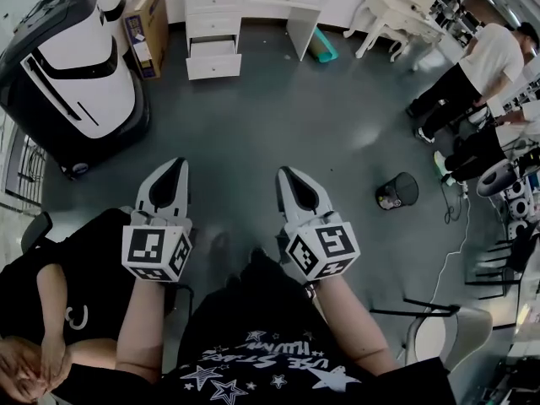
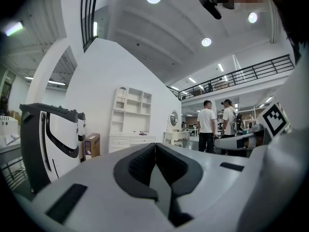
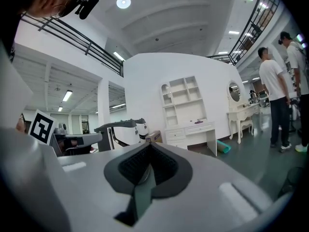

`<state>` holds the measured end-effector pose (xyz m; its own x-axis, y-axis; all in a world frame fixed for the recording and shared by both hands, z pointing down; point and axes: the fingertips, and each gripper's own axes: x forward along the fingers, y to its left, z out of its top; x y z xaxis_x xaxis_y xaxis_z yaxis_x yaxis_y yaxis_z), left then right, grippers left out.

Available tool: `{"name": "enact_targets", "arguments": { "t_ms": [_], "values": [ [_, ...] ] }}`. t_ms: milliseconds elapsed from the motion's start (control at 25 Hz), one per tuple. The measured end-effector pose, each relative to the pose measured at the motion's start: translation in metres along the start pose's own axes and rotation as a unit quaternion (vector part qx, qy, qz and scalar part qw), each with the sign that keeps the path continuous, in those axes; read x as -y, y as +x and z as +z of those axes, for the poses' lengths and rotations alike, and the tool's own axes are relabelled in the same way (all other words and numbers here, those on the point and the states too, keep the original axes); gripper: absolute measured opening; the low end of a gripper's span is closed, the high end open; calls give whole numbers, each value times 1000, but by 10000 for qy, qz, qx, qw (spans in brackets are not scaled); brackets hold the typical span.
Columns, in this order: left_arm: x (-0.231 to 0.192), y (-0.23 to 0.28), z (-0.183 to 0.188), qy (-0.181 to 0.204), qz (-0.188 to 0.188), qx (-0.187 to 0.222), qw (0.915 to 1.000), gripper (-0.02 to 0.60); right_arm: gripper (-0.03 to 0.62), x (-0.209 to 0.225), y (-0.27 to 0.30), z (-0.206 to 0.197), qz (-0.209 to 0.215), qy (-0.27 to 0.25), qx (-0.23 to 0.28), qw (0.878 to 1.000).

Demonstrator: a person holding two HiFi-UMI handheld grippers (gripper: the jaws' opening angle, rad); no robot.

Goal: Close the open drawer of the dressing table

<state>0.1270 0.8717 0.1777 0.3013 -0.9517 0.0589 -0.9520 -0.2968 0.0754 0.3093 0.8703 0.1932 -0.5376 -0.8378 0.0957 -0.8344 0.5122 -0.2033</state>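
The white dressing table [image 1: 245, 7] stands against the far wall, well ahead of me across the grey floor. Its lowest left drawer [image 1: 213, 64] is pulled out. The table also shows small in the left gripper view [image 2: 129, 140] and the right gripper view [image 3: 190, 129]. My left gripper [image 1: 173, 165] and right gripper [image 1: 285, 175] are held side by side in front of my body, pointing level toward the table and far from it. Both are shut, with pads [image 2: 140, 163] [image 3: 133, 166] meeting at the tips and nothing between them.
A large black-and-white machine [image 1: 76, 57] and a cardboard box [image 1: 145, 28] stand left of the table. A teal roll [image 1: 322, 47] lies by its right leg. A black bin [image 1: 396, 191], a standing person [image 1: 472, 66] and a second white vanity [image 1: 396, 15] are to the right.
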Motion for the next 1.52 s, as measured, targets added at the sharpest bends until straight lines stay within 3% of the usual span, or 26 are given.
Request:
{"name": "enact_targets", "arguments": {
  "t_ms": [400, 800, 1120, 1520],
  "values": [
    [-7, 50, -18, -42, 8, -207, 9998, 11, 5, 38, 58, -25, 119, 96, -184, 9997],
    [-47, 163, -17, -141, 211, -416, 9988, 11, 5, 100, 182, -12, 366, 249, -402, 9982],
    [-68, 254, -4, -175, 337, -329, 9987, 11, 5, 159, 247, -3, 552, 430, -562, 9960],
    [-98, 295, 4, -79, 711, -343, 9968, 11, 4, 180, 309, 0, 841, 438, -645, 9934]
  ]
}}
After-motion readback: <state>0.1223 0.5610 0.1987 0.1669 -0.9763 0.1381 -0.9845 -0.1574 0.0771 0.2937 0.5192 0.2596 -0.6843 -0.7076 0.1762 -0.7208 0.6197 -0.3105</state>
